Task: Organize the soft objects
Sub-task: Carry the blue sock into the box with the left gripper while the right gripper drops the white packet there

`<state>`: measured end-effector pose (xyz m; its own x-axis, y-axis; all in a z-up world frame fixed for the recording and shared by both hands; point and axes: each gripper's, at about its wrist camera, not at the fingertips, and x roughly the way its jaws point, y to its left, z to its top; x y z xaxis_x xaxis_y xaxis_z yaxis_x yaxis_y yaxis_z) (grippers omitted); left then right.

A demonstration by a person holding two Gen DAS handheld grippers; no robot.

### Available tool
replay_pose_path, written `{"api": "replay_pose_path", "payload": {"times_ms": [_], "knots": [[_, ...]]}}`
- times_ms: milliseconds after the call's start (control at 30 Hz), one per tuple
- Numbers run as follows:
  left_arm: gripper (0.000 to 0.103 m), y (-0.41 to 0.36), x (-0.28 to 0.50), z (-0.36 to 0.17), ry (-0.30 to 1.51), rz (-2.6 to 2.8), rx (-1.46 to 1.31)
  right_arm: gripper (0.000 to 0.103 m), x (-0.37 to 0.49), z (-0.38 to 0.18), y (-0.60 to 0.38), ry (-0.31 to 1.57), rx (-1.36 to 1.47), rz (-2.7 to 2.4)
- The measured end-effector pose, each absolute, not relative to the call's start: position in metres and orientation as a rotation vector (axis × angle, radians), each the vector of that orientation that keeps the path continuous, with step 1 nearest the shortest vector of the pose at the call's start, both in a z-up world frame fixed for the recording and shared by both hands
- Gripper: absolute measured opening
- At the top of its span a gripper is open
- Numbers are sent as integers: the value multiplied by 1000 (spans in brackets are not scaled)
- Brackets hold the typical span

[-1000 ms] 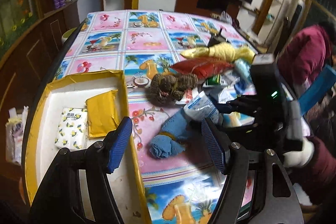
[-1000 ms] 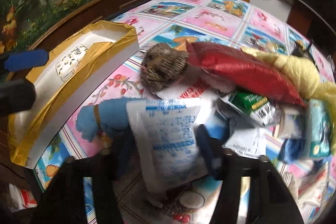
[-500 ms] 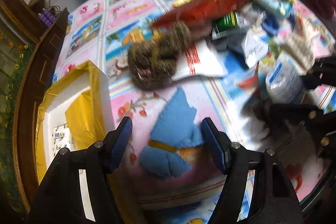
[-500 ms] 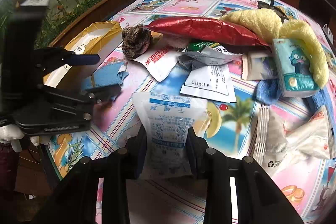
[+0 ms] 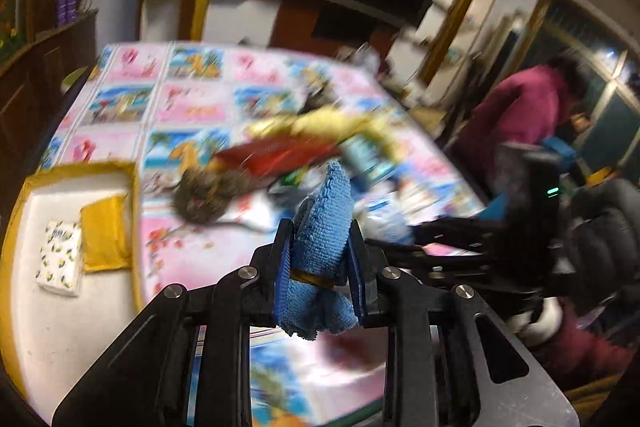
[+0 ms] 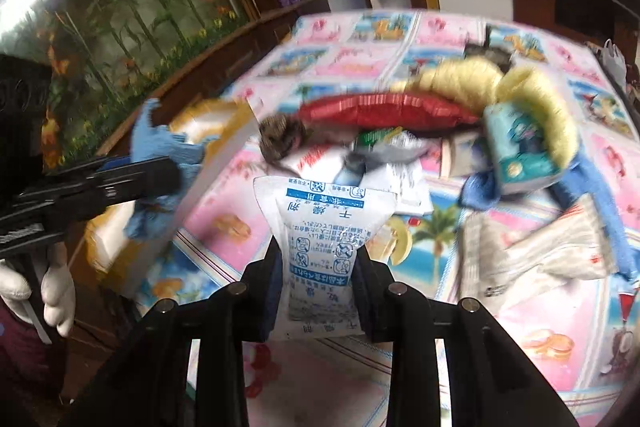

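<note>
Bright picture cloth covers the counter (image 5: 192, 115), and just above it the left claw (image 5: 320, 267), wide apart half a second ago, is now clamped on the blue cloth (image 5: 322, 227), lifted clear. The right claw (image 6: 318, 279) still pinches the white packet (image 6: 324, 227). Further left waits the yellow-rimmed box (image 5: 24, 195), likely next stop; the pile (image 6: 440, 115) lies beyond.

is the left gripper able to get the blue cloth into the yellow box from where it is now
Probably yes. The left gripper is shut on the blue cloth, lifted off the table, and the yellow box lies open-topped just to its left. Nothing stands between them; only a tissue pack and yellow packet lie inside.
</note>
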<state>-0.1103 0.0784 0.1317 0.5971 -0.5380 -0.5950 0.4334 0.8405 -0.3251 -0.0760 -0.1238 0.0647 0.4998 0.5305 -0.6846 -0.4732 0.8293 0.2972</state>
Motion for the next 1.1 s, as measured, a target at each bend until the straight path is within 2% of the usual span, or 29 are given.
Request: {"api": "replay_pose_path", "payload": {"times_ms": [200,400,633,800,967,1033,1100], "knots": [[24,56,-149,213,553,-731,-224,31,-121,146,-155,624,140,610],[24,56,-198,266,422,-762,-179,31,-159,207,-179,489,207,675],[24,92,-241,345,314,-689,-163,31,-168,272,-181,473,295,827],[24,138,-261,445,218,-488,-115,31,-175,352,-163,437,262,938],[24,194,-263,538,199,-289,-117,31,-164,435,-134,369,200,955],[24,212,-263,555,184,-187,-105,31,-148,454,-118,386,196,965],[24,232,-255,549,190,-138,-108,32,-125,454,-95,415,174,952]]}}
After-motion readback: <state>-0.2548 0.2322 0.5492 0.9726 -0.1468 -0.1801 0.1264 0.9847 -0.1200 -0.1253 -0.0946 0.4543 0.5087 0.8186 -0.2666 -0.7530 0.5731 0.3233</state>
